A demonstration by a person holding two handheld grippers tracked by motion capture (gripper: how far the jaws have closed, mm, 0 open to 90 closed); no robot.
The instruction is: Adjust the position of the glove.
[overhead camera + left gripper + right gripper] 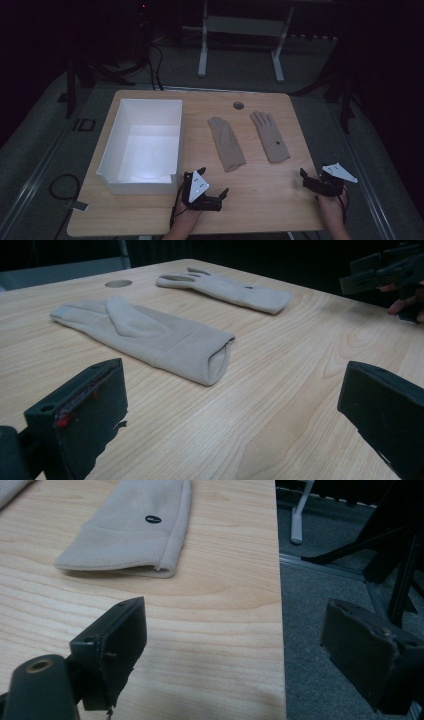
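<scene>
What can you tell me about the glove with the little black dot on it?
The glove with the dot is beige and looks soft, like knitted or fleecy cloth. It lies flat on the wooden table, finger parts pointing to the far edge, open cuff toward the person. A small black oval mark sits near the cuff. It lies right of the other glove, apart from it. Nothing touches it but the table.

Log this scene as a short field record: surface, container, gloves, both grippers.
surface: wooden table
container: white box, open top, on the table's left part
gloves: left glove and right glove, beige, flat, apart, right of the box
left gripper: open, holding nothing, near the box
right gripper: open, holding nothing, at the table's right edge
</scene>
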